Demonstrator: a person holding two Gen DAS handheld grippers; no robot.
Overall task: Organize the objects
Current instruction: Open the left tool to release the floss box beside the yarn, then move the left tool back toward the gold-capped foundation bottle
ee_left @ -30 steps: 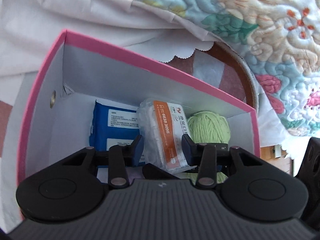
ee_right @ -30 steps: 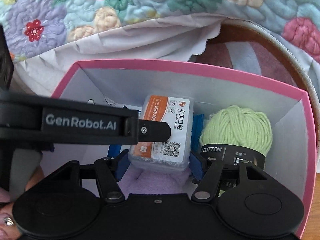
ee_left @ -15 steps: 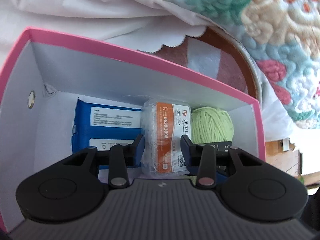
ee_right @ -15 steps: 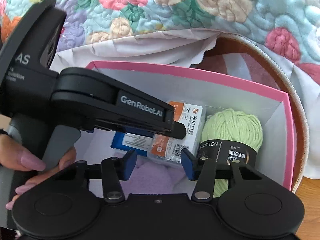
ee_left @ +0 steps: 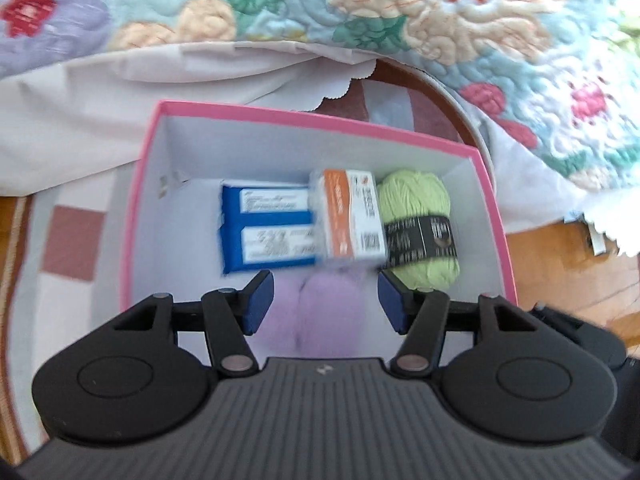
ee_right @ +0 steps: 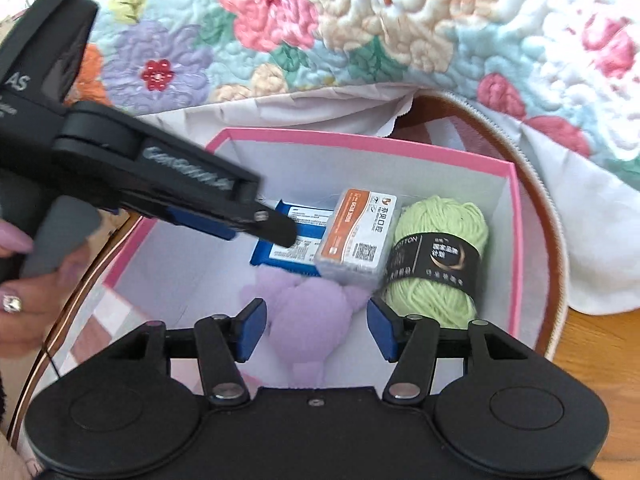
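Note:
A pink-rimmed white box (ee_left: 320, 118) (ee_right: 360, 140) holds a blue packet (ee_left: 268, 228) (ee_right: 310, 240), a clear box with an orange label (ee_left: 350, 216) (ee_right: 356, 236), a green yarn ball (ee_left: 416, 220) (ee_right: 440, 216) and a purple fluffy thing (ee_left: 332, 320) (ee_right: 308, 312). My left gripper (ee_left: 326, 302) (ee_right: 272, 228) hovers above the box, its jaws opening with nothing pressed between them. My right gripper (ee_right: 316, 328) hangs over the box's near side, its jaws also opening and holding nothing. The purple thing lies well below both.
The box sits in a round brown-rimmed case (ee_right: 536, 184) with a checked lining. A floral quilt (ee_right: 360, 32) and a white cloth (ee_left: 100, 100) lie behind it. Wooden surface (ee_left: 560, 264) shows at the right. A person's hand (ee_right: 24, 292) grips the left tool.
Both grippers have risen and drawn back from inside the box, and their jaws stand wider than half a second ago. The orange-labelled box, earlier between the left fingers, now lies free.

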